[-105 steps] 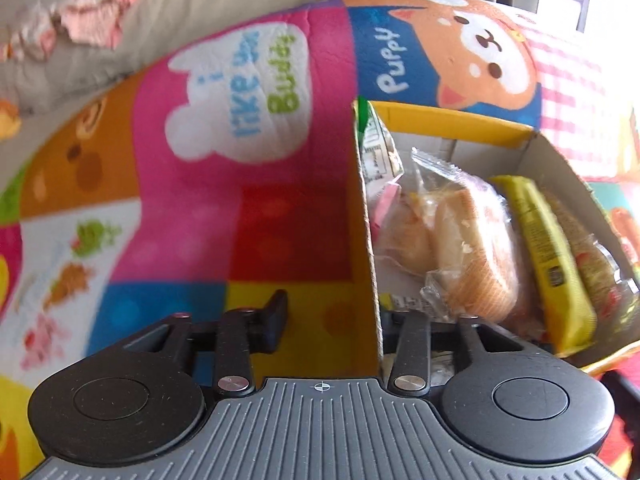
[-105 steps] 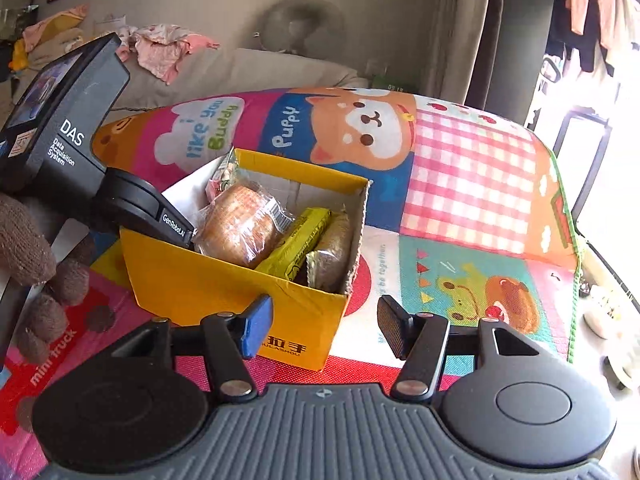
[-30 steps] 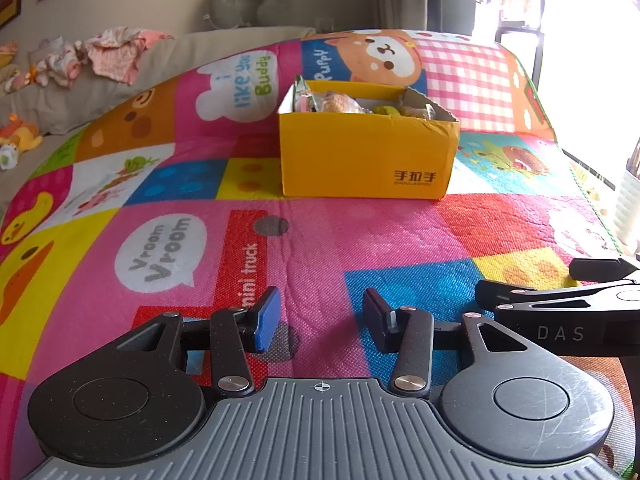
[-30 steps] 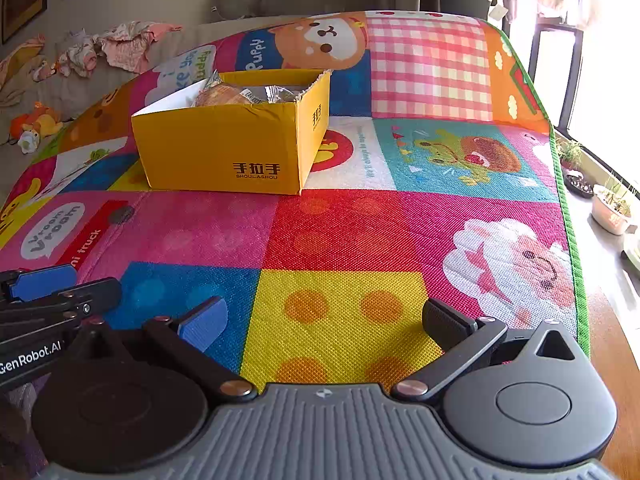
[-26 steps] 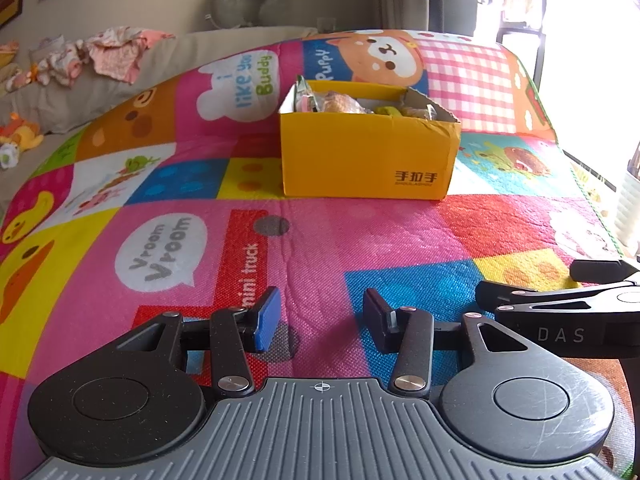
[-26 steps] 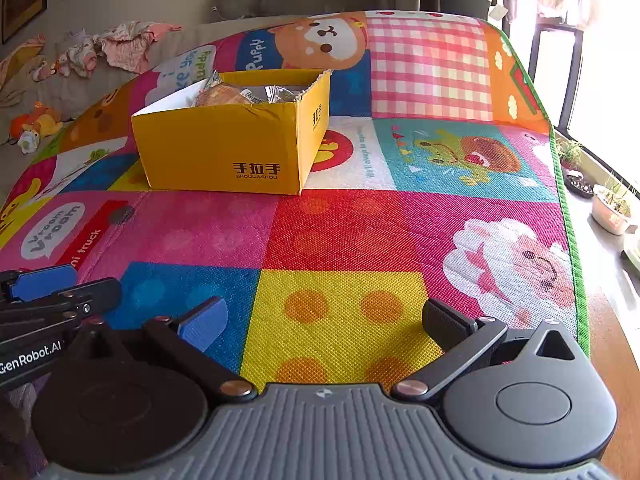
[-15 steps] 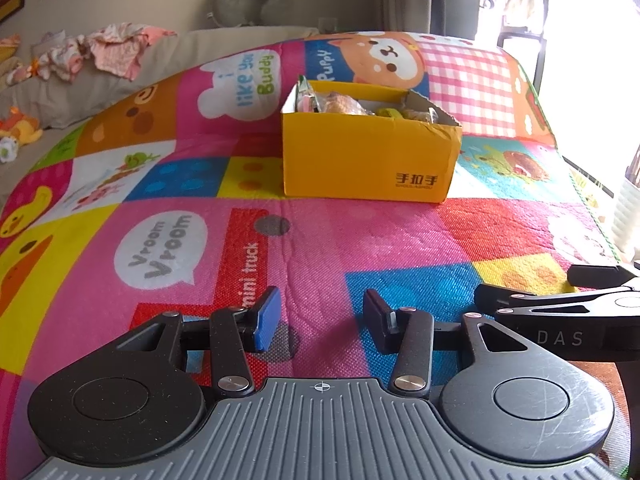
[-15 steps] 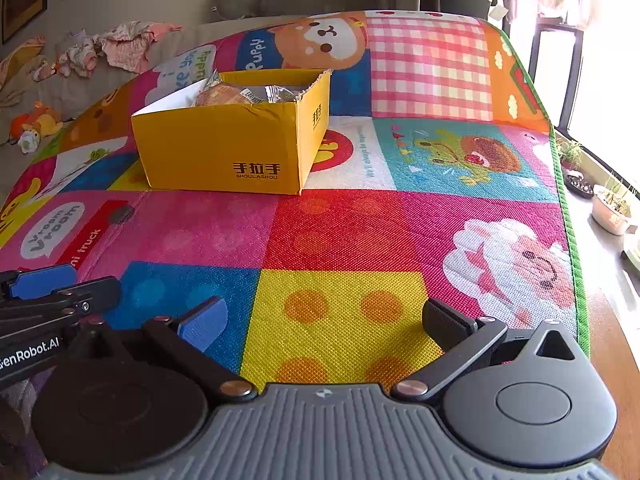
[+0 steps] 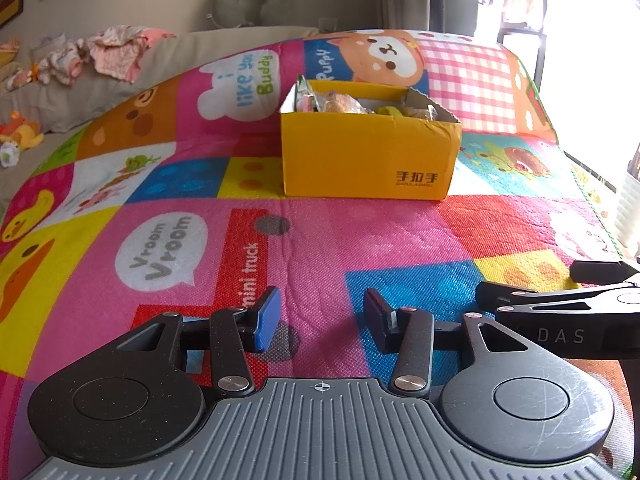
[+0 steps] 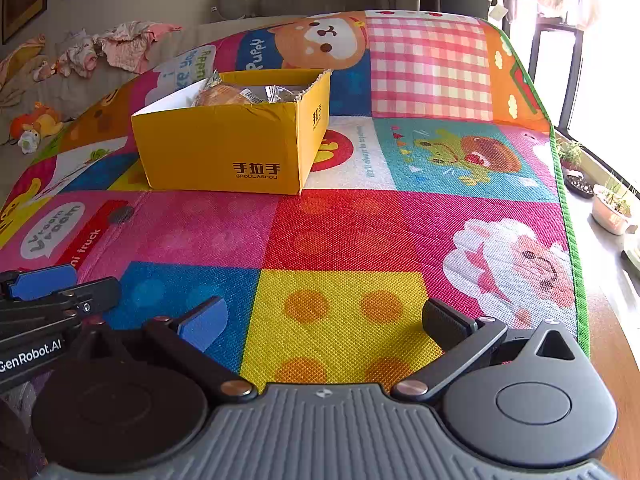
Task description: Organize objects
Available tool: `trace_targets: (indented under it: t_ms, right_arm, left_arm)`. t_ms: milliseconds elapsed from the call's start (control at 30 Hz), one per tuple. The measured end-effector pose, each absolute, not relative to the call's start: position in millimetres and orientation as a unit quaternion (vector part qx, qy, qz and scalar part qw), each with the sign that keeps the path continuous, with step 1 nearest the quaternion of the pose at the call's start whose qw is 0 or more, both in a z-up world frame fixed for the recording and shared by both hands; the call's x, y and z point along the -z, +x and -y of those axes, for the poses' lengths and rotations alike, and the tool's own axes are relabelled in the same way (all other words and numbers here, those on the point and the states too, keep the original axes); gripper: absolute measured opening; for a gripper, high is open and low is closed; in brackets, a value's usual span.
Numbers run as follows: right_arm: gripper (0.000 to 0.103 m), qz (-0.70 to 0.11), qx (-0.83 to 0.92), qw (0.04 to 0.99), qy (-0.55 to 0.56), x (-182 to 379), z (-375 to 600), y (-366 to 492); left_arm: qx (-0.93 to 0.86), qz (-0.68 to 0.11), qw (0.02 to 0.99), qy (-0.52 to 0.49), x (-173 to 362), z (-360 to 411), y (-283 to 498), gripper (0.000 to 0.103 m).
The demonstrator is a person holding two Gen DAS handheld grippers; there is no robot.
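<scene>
So at this point you had both grippers parked low over the mat [image 10: 344, 232], pointing up-frame at the box [image 9: 366, 160]. In the left wrist view the box sat in the upper middle, a bit right of center; in the right wrist view it was upper left. Either way it was well apart from both tools, with only bare mat between.

The left gripper [image 9: 320, 316] had its jaws apart with nothing between them. The right gripper [image 10: 324, 320] was spread even wider, also empty. You could see each tool poking into the other's view from the side, so they were close beside each other.

The snacks [image 10: 244, 94] were already sitting inside the box, wrapped bun and packets showing over the rim. I couldn't spot anything loose on the mat in either view, so my guess is the sorting was basically done.

If you did go back in, the box's long side ran left-right across the frame and faced you square-on from the left view, so the left hand looked to have the straighter line. The right one would've come at the corner.
</scene>
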State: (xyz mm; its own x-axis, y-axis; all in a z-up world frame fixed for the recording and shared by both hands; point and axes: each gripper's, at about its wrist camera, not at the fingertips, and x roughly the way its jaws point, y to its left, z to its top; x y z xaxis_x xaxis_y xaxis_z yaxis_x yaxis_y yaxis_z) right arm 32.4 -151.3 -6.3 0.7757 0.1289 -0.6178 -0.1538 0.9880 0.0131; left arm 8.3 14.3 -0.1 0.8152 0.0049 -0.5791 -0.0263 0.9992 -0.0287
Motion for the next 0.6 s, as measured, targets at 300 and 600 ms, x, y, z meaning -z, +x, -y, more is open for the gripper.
trace_targets:
  t_ms: [300, 600]
  right_arm:
    - [0.103, -0.326, -0.075, 0.942, -0.019, 6.3, 151.2, 32.3]
    - [0.103, -0.326, -0.075, 0.942, -0.019, 6.3, 151.1, 32.2]
  left_arm:
    - [-0.008, -0.304, 0.953, -0.017, -0.1, -14.3, 7.8, 0.05]
    - [-0.007, -0.304, 0.953, -0.02, -0.3, -16.0, 7.8, 0.05]
